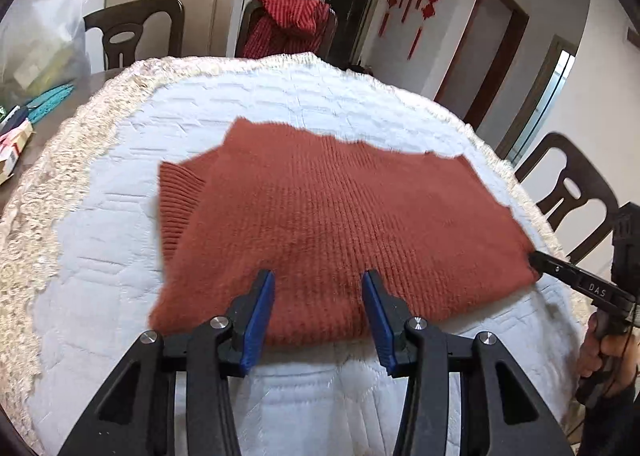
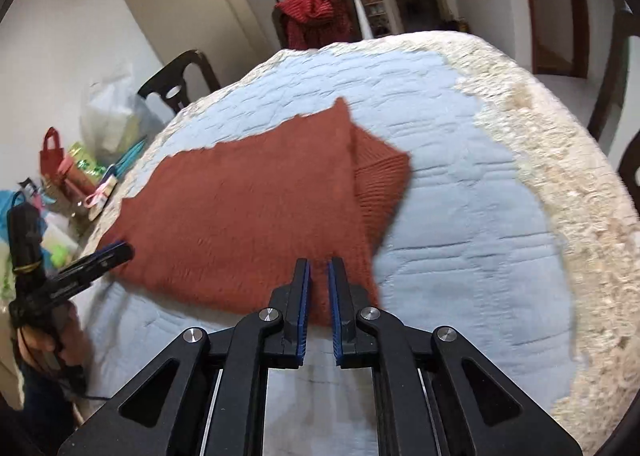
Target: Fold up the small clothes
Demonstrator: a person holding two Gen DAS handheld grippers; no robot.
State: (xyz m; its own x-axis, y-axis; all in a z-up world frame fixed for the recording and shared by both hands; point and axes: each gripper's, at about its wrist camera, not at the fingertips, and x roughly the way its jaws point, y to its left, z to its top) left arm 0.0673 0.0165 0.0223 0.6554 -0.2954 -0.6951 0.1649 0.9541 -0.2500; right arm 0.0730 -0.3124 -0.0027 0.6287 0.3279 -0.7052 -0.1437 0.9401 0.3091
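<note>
The rust knit sweater lies folded flat mid-counter on a white quilted cloth, bare cloth all around. The left gripper spreads its fingers wide over the near hem. The right gripper, fingers narrow, hovers at the corner. Only the right view shows gift bags crowding the counter's left edge.

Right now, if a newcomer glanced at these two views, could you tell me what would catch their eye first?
The rust-red knitted sweater lies folded in the middle of the white quilted cloth, a ribbed sleeve poking out at one side. The left gripper stands open over its near edge, while the right gripper is nearly closed at its corner. Behind, a red striped garment hangs on a chair.
</note>
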